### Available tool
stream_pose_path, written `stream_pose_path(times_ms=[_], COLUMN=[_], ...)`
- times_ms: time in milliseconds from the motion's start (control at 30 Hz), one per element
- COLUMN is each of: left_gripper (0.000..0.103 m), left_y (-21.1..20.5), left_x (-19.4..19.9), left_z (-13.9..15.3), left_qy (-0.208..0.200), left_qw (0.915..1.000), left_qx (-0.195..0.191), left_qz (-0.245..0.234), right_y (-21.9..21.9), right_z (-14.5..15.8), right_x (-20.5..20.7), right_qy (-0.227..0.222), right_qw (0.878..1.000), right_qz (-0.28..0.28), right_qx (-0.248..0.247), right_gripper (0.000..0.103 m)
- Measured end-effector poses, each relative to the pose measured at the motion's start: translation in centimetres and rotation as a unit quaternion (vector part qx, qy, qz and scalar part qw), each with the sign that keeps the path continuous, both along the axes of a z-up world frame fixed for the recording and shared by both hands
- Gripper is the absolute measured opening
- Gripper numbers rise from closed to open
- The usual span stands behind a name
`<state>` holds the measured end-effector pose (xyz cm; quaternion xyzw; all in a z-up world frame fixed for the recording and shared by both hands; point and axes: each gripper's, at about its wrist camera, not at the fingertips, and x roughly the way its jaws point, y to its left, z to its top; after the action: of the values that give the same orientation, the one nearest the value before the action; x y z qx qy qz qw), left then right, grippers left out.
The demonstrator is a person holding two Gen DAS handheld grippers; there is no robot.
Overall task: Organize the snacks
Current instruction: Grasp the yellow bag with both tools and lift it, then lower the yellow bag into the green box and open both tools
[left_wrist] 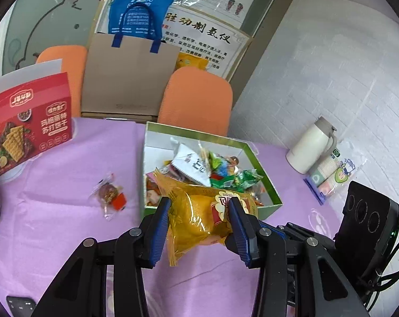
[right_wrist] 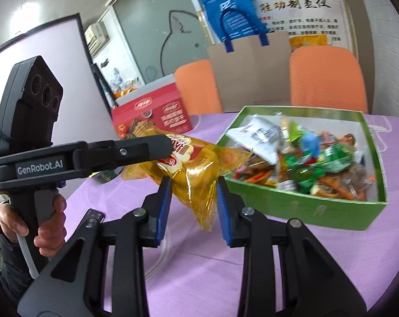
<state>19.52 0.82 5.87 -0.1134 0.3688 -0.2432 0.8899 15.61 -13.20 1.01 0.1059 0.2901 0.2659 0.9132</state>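
On the near part of a table draped in a lilac cloth, a yellow snack bag is gripped between the blue pads of the left gripper, whose jaws are clenched against its sides. From the right wrist view, the same bag is seen held off the cloth, its long axis tilted, one crimped end hanging low between the fingers of the right gripper and the other end reaching toward the green box. Whether the right jaws press the bag cannot be told; narrow gaps seem to be left at each pad. A hand is wrapped around the left gripper's handle. Just beyond the bag, the green box is filled with mixed packets. To its left a small wrapped sweet lies on the cloth, and a red cracker box is stood further back. A white flask is placed near the white brick wall. Behind the table, orange chairs, a cardboard sheet, a blue tote and printed posters are ranged
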Motion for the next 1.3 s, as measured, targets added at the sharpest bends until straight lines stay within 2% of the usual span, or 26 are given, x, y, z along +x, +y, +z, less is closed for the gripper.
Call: stream_pose_path(times_ms=[200, 433, 733, 900, 933, 967, 1000, 1033, 1067, 1167, 1300], left_gripper=[0.045, 0.045, 0.045, 0.046, 0.053, 0.066, 0.074, 0.087, 0.091, 0.097, 0.097], left_y=[-5.3, -10.0, -13.2, -13.8, -13.8, -13.7, -13.4, -13.2, -12.8, -12.1, -10.8], left_x=[2.3, 6.6, 11.1, 12.6, 12.7, 12.7, 12.5, 12.4, 12.0, 11.1, 9.7], left_z=[1.0, 0.4, -1.7, -3.5, -3.7, -3.9, -4.1, -4.0, -3.9, -3.2, -2.1], left_qy=[-0.007, -0.005, 0.006, 0.015, 0.016, 0.019, 0.02, 0.019, 0.012, -0.004, -0.021], left_qw=[0.9995, 0.9986, 0.9986, 0.9989, 0.9988, 0.9987, 0.9987, 0.9989, 0.9994, 0.9999, 0.9998], left_qx=[-0.002, -0.003, -0.003, -0.003, -0.004, -0.007, -0.014, -0.017, -0.02, -0.012, -0.001], left_qz=[-0.029, -0.052, -0.053, -0.045, -0.045, -0.047, -0.045, -0.038, -0.026, -0.01, -0.003], right_y=[-4.6, -8.8, -11.9, -12.1, -12.0, -12.0, -11.9, -11.9, -11.9, -11.8, -11.8], right_z=[0.9, 0.8, -1.1, -2.5, -2.8, -3.0, -3.3, -3.4, -3.5, -3.8, -3.2], right_x=[1.3, 4.3, 8.2, 9.9, 10.1, 10.2, 10.2, 10.0, 9.7, 9.1, 8.0], right_qy=[-0.008, -0.007, 0.007, 0.017, 0.018, 0.02, 0.019, 0.015, 0.009, 0.006, 0.009], right_qw=[0.999, 0.997, 0.997, 0.996, 0.996, 0.995, 0.995, 0.994, 0.994, 0.992, 0.992], right_qz=[-0.044, -0.075, -0.081, -0.088, -0.09, -0.092, -0.094, -0.096, -0.099, -0.11, -0.117], right_qx=[0.007, 0.006, 0.009, -0.014, -0.02, -0.028, -0.034, -0.038, -0.042, -0.053, -0.04], right_gripper=[0.035, 0.035, 0.035, 0.039, 0.042, 0.055, 0.067, 0.071, 0.076, 0.087, 0.088])
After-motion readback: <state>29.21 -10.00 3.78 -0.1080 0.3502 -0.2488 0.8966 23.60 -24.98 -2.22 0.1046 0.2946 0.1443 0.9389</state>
